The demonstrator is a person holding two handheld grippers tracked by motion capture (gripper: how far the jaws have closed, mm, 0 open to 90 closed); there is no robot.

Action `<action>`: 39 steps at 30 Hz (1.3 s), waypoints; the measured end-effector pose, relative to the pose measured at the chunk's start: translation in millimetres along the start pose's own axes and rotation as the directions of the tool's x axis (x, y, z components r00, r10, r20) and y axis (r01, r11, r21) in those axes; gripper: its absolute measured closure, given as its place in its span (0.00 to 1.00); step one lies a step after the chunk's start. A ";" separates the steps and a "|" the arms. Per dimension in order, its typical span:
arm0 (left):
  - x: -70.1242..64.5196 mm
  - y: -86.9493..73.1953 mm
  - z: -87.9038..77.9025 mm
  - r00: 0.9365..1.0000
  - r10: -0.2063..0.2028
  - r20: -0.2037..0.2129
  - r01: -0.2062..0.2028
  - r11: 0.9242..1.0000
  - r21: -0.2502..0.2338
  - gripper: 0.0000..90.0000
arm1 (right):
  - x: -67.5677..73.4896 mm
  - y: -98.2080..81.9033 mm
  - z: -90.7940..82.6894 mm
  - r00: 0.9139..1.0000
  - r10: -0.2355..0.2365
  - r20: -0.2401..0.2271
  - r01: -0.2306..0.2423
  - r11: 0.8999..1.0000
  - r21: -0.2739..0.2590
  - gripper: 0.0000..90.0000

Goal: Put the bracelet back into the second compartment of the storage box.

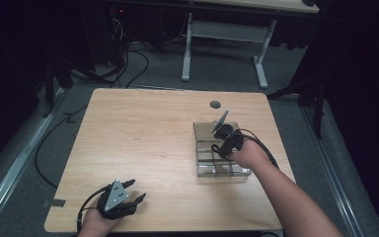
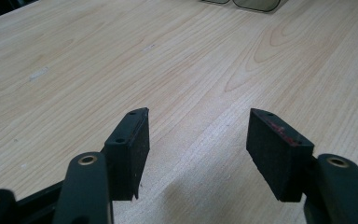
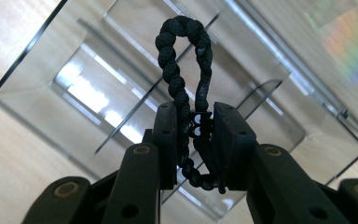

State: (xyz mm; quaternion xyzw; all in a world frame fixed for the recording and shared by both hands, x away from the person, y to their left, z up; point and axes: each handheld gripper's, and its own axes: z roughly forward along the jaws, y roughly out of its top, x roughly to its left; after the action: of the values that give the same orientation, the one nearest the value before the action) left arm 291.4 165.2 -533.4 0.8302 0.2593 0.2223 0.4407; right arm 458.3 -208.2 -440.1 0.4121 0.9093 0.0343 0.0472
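Black braided bracelet [image 3: 185,79] pinched between the right tool [image 3: 195,123] pads, loop sticking out past the tips, above the clear acrylic organizer [image 3: 51,70]. Left tool [image 2: 198,135] open with nothing between its pads, low over the surface [image 1: 143,138], well apart.

No lettering, label, brand, number or sign can be read on anything here.

Light wooden table [image 1: 143,148] at centre frame; grey carpeted floor [image 1: 227,74] around it; white-legged desk [image 1: 227,29] at top; black cables [image 1: 128,64] upper left.
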 end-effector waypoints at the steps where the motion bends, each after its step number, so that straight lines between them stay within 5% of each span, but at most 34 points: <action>1: 0.0 0.0 0.0 1.000 0.001 0.000 -0.001 1.000 0.000 0.44 | -2.5 2.8 2.5 1.000 -0.007 -0.005 0.007 1.000 -0.006 0.80; 2: 0.0 0.0 0.0 1.000 0.000 0.000 0.000 1.000 0.000 0.44 | -0.2 3.7 3.1 0.999 0.043 -0.005 -0.043 0.999 0.012 0.80; 3: 0.0 0.0 0.0 1.000 0.001 0.001 -0.001 1.000 0.000 0.44 | -6.2 6.4 7.2 1.000 -0.027 0.003 0.027 1.000 -0.007 0.80; 4: 0.0 0.0 -0.1 1.000 0.001 0.001 -0.001 1.000 0.000 0.44 | -6.4 7.1 9.0 1.000 -0.017 0.005 0.017 1.000 -0.003 0.80; 5: -0.1 0.0 -0.1 1.000 0.001 0.002 -0.001 1.000 0.000 0.44 | -3.5 8.0 10.4 0.999 0.054 0.004 -0.054 0.998 0.023 0.80; 7: -0.1 -0.1 -0.1 1.000 0.003 0.002 -0.003 1.000 0.000 0.44 | -8.5 10.1 14.7 1.000 0.021 0.014 -0.021 1.000 0.014 0.80; 9: -0.2 -0.1 -0.1 1.000 0.002 0.002 -0.002 1.000 0.000 0.44 | -10.9 11.2 18.2 0.999 0.050 0.012 -0.050 0.999 0.019 0.80; 10: -0.2 -0.1 -0.1 1.000 0.003 0.002 -0.003 1.000 0.000 0.44 | -14.7 12.1 20.2 1.000 0.016 0.011 -0.017 1.000 0.013 0.80; 11: -0.2 -0.1 -0.2 1.000 0.003 0.002 -0.003 1.000 0.000 0.44 | -11.0 11.9 21.2 0.997 0.080 0.009 -0.080 0.996 0.031 0.80; 12: -0.2 -0.1 -0.1 1.000 0.003 0.003 -0.003 1.000 0.000 0.44 | -12.9 12.6 23.0 0.999 0.054 0.011 -0.054 0.998 0.028 0.80; 13: -0.2 -0.1 -0.1 1.000 0.003 0.003 -0.003 1.000 0.000 0.44 | -9.3 12.4 23.7 0.994 0.110 0.007 -0.110 0.993 0.046 0.80; 14: -0.2 -0.1 -0.2 1.000 0.003 0.003 -0.003 1.000 0.000 0.44 | -14.0 12.9 26.4 0.999 0.034 0.014 -0.035 0.999 0.028 0.80; 15: -0.2 -0.1 -0.2 1.000 0.004 0.002 -0.004 1.000 0.000 0.44 | -14.1 13.2 27.5 0.999 0.029 0.014 -0.030 0.999 0.032 0.80; 20: -0.5 -0.1 -0.3 1.000 0.006 0.001 -0.006 1.000 -0.001 0.44 | -13.4 13.6 32.6 0.998 0.062 0.019 -0.062 0.997 0.044 0.80; 39: -0.7 -0.2 -0.5 1.000 0.008 0.002 -0.008 1.000 -0.001 0.44 | -12.8 16.7 47.6 0.999 0.046 0.024 -0.048 0.996 0.072 0.80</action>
State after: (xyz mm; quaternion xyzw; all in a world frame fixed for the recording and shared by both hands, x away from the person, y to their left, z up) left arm 290.5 165.2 -533.4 0.8311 0.2556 0.2233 0.4405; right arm 484.6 -205.7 -484.9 0.4351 0.8994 -0.0022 0.0414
